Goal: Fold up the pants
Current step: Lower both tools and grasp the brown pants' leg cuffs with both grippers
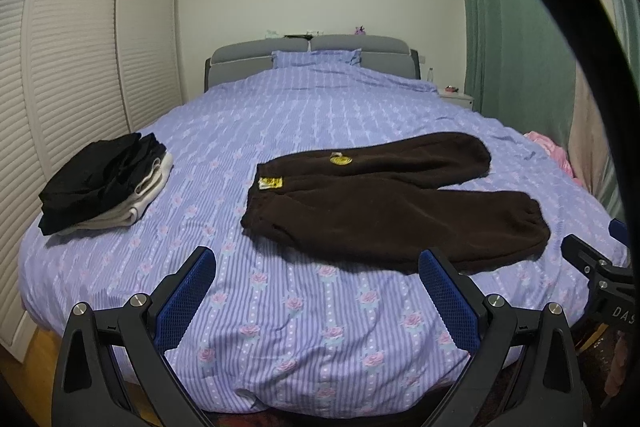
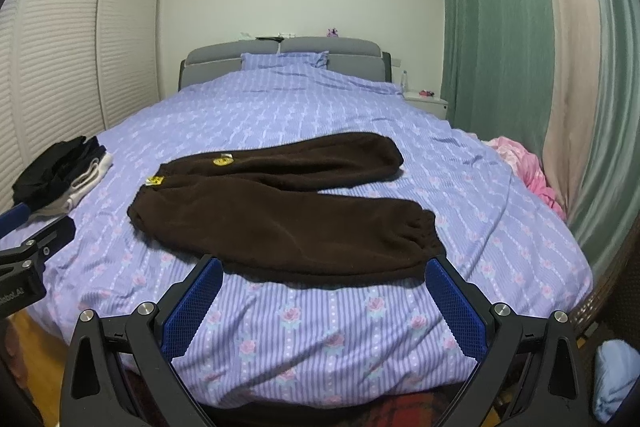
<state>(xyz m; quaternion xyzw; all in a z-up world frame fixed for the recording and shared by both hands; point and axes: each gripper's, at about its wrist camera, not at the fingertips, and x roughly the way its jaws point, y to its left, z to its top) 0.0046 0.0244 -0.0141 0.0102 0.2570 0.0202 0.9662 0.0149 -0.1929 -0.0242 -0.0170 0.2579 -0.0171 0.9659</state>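
Dark brown fleece pants (image 1: 384, 203) lie flat on the bed, waistband to the left with a yellow label, legs spread to the right; they also show in the right wrist view (image 2: 280, 211). My left gripper (image 1: 316, 267) is open and empty, above the bed's near edge, just short of the near leg. My right gripper (image 2: 324, 271) is open and empty, with its fingertips at the near leg's front edge and cuff. The right gripper's tip shows at the right edge of the left wrist view (image 1: 592, 263).
The bed (image 1: 280, 339) has a purple striped floral cover. A pile of folded black and white clothes (image 1: 104, 183) sits at its left side. Pink fabric (image 2: 528, 171) lies at the right edge by green curtains (image 2: 492, 27). Wardrobe doors (image 1: 60, 67) stand on the left.
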